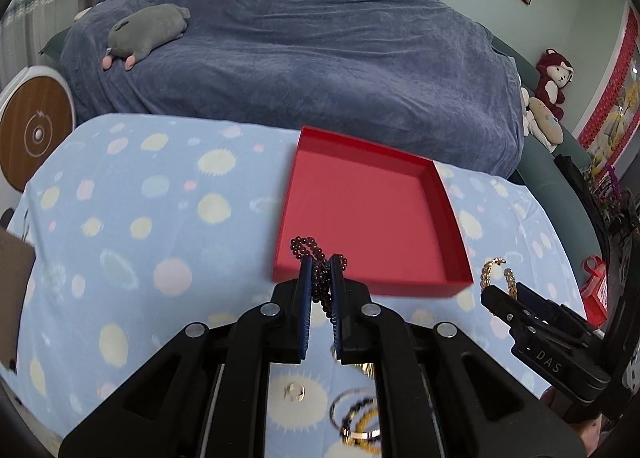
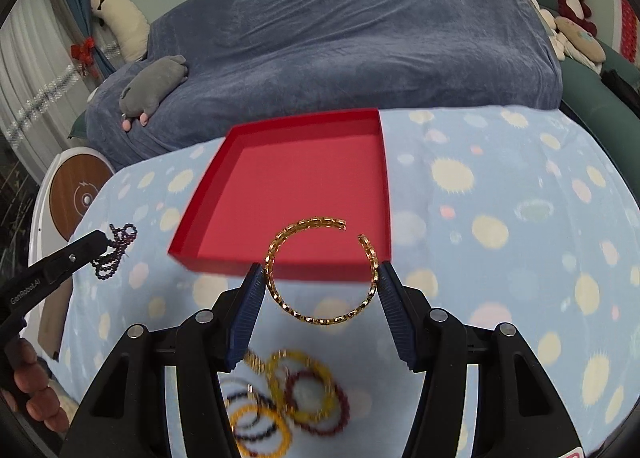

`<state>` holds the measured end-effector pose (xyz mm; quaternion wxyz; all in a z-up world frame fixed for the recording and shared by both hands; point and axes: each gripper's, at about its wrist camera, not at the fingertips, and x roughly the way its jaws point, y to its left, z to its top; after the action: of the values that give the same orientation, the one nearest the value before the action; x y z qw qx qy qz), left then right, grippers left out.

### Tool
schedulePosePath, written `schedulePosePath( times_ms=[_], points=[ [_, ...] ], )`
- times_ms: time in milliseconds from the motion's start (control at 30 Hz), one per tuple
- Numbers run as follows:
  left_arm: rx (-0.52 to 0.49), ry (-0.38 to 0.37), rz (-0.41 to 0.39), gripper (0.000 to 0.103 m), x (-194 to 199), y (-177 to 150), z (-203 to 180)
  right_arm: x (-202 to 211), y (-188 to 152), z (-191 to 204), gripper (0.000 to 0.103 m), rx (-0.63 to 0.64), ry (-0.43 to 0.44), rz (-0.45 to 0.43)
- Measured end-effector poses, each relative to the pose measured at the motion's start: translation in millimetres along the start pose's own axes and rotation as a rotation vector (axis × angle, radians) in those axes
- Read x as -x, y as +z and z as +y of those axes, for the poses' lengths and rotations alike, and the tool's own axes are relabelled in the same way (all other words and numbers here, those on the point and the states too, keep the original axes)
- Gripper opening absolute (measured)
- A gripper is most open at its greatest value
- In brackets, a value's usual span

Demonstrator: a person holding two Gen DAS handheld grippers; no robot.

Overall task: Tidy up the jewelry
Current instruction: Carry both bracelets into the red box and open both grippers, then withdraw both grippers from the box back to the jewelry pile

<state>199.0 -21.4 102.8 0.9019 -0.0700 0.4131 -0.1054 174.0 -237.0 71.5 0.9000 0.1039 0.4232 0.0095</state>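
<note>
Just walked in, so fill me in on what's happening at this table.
A person is sorting jewelry with a handheld gripper in each hand. The left gripper is shut on a dark bead bracelet, and the right gripper is shut on a gold cuff bracelet. Both are held up near the front edge of the red box, which has nothing in it yet. More bracelets lie in a pile on the spotted blue cloth.

Both grippers: black plastic frames, blue ribbed pads, silver screws, white lettering; bare-skinned hand
</note>
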Motion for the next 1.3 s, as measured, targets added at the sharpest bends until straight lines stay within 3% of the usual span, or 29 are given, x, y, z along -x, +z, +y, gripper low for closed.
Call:
schedulePosePath(
  times_ms=[333, 533, 1033, 1100, 1200, 1300],
  points=[
    [-0.027, 0.012, 0.020, 0.009, -75, 63, -14, -64, 84, 6, 0.055, 0.041, -0.010, -0.023],
    [-0.052, 0.025, 0.032, 0.009, -119, 89, -26, -100, 110, 1, 0.056, 0.032, -0.024, -0.006],
    [-0.031, 0.034, 0.078, 0.010, -187, 108, -23, -169, 123, -7, 0.057, 0.043, -0.050, 0.098],
    [-0.006, 0.025, 0.079, 0.014, -189, 109, -20, -168, 122, -7, 0.058, 0.044, -0.056, 0.094],
    [0.010, 0.032, 0.065, 0.029, -183, 107, -13, -160, 118, -10, 0.063, 0.026, -0.048, 0.077],
    [0.024, 0.029, 0.055, 0.031, -173, 102, -8, -147, 111, -13, 0.063, 0.014, -0.036, 0.065]
  ],
)
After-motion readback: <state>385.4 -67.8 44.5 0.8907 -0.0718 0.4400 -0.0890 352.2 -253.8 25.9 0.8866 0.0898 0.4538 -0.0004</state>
